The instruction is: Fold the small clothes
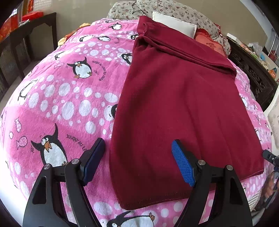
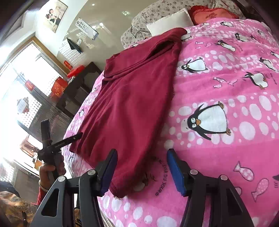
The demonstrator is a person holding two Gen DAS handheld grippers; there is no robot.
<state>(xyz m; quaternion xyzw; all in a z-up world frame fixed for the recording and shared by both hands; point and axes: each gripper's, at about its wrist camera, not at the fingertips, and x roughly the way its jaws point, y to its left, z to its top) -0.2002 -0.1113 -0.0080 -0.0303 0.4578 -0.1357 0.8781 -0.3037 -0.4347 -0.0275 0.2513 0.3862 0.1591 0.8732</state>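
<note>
Left wrist: left gripper [image 1: 137, 157] gapes over maroon garment [image 1: 177, 104].

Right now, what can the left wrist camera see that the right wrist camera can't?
Only the left wrist view shows the dark carved cabinet beside the bed and the open left gripper up close, over the garment's near hem.

Only the right wrist view shows the bright window, the framed picture on the wall, the person's hand holding the left gripper, and the open right gripper at the garment's corner.

Both show the dark red garment lying flat on the pink penguin blanket, plus the white pillow and floral pillow behind it.
</note>
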